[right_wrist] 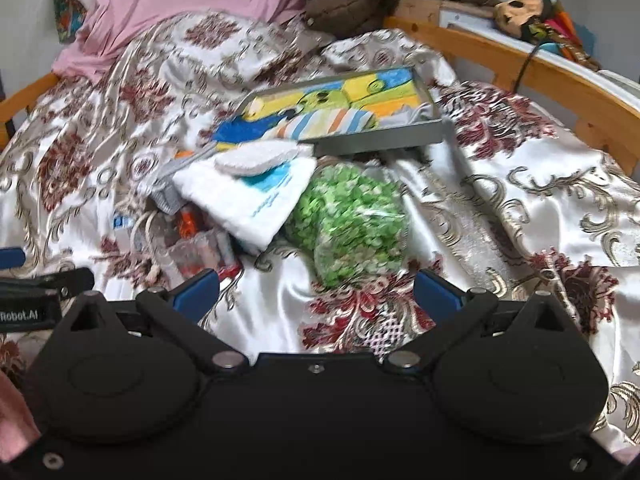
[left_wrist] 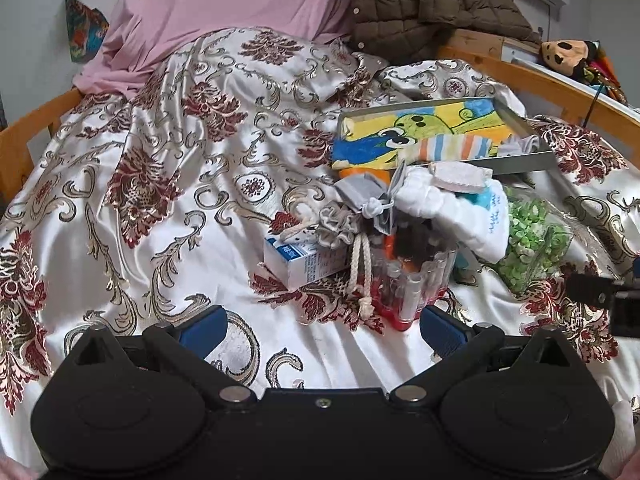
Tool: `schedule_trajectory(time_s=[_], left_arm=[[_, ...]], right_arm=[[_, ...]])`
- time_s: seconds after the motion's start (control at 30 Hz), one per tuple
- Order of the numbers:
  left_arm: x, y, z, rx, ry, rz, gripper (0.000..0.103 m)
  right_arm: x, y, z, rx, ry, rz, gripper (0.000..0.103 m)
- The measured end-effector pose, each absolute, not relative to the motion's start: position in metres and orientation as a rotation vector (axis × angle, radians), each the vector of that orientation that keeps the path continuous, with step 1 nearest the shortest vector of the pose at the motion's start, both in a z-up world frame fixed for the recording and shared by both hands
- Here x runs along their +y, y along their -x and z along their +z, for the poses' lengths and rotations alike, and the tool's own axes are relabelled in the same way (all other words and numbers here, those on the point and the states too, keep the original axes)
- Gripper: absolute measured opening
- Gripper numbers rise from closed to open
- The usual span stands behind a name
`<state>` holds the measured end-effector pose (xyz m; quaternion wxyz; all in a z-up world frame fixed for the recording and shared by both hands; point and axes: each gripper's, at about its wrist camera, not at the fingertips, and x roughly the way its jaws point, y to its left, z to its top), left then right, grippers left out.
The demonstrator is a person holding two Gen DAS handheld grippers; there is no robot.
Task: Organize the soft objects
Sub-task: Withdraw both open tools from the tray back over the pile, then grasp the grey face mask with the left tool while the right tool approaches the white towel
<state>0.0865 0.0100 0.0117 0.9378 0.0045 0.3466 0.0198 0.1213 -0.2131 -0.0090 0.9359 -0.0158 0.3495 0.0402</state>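
Left gripper (left_wrist: 322, 326) jaws spread, empty, clear box (left_wrist: 404, 276) just ahead, right gripper (right_wrist: 316, 292) likewise agape, green bag (right_wrist: 352, 224) just ahead, tray (right_wrist: 376, 136) beyond

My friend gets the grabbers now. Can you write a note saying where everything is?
Left gripper: open, empty, hovering before the clear tub.
Right gripper: open, empty, near the green bag.
Grey tray already holds a colourful towel and striped sock.
Left in the pile: white cloth, grey pouch, scrunchie.
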Motion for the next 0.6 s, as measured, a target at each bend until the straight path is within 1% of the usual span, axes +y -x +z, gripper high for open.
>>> schedule_trajectory(time_s=[0.33, 0.6], left_arm=[[0.016, -0.097, 0.005, 0.78, 0.026, 0.086, 0.102], [0.019, -0.103, -0.001, 0.833, 0.046, 0.111, 0.102]], right_arm=[[-0.193, -0.138, -0.025, 0.81, 0.085, 0.171, 0.102], [-0.189, -0.16, -0.036, 0.887, 0.047, 0.239, 0.102]])
